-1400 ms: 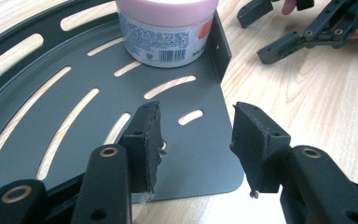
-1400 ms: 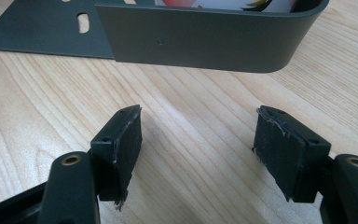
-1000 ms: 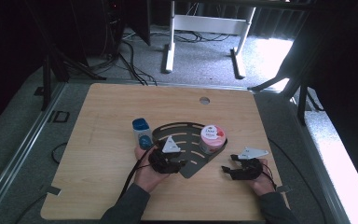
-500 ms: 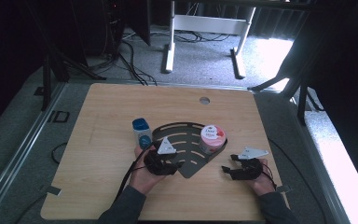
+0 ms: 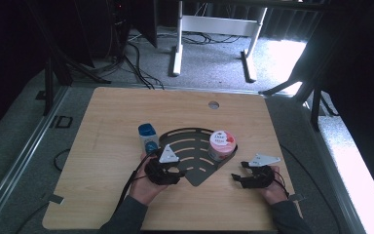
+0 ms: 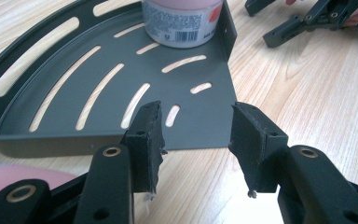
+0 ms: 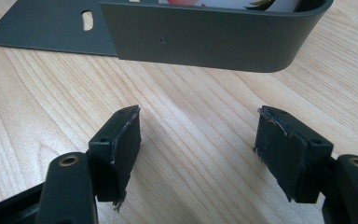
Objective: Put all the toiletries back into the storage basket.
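A dark slotted fan-shaped tray (image 5: 191, 146) lies mid-table. A pink-lidded jar (image 5: 222, 145) stands in its right corner. A small blue-capped container (image 5: 148, 137) stands just left of the tray. My left gripper (image 5: 177, 171) sits at the tray's near-left edge, open. In the left gripper view the tray's low wall (image 6: 74, 142) runs right in front of the open left gripper (image 6: 196, 122), with the jar (image 6: 182, 23) at the far side. My right gripper (image 5: 237, 176) rests on the wood, open and empty, right of the tray's point. The right gripper (image 7: 198, 125) faces the tray's curved wall (image 7: 205, 42).
The wooden table (image 5: 112, 112) has a round cable hole (image 5: 214, 105) at the back. Bare wood lies left of the container and along the front edge. Beyond the table are cables and a white desk frame (image 5: 214, 29) on the floor.
My left gripper has shifted slightly to the left and toward the person along the tray's edge. The right gripper, jar and container have not moved.
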`<state>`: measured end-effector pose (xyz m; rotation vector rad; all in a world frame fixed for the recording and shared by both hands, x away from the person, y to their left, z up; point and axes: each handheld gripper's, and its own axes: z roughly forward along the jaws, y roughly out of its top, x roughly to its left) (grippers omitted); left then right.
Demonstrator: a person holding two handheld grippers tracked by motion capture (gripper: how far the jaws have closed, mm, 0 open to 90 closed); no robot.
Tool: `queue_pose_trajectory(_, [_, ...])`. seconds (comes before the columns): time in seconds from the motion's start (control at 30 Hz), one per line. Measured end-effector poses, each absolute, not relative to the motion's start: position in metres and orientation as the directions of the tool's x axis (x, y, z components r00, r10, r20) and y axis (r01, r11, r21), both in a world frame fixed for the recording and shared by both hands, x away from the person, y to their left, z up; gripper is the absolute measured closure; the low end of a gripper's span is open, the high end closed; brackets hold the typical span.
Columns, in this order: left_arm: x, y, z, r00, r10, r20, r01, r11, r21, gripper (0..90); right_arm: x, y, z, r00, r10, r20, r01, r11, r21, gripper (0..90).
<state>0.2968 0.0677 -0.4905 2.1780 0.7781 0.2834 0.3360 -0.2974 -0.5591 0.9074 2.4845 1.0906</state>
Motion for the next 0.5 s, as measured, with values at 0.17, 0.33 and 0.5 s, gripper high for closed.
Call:
queue_pose_trajectory(0.17, [0.294, 0.073, -0.488, 0.781, 0.622, -0.052, 0.442, -0.492, 0.75, 53.9, 0.336, -0.297, -0.559, -0.764, 0.646, -0.004, 0.434, 0.518, 0.737, 30.5])
queue_pose_trajectory(0.33, [0.291, 0.076, -0.485, 0.779, 0.626, -0.045, 0.439, -0.492, 0.752, 53.8, 0.336, -0.297, -0.559, -0.764, 0.646, -0.004, 0.434, 0.518, 0.737, 30.4])
queue_pose_trajectory(0.5, [0.29, 0.081, -0.485, 0.771, 0.636, -0.04, 0.445, -0.492, 0.748, 53.8, 0.336, -0.297, -0.559, -0.765, 0.644, -0.004, 0.434, 0.519, 0.737, 30.1])
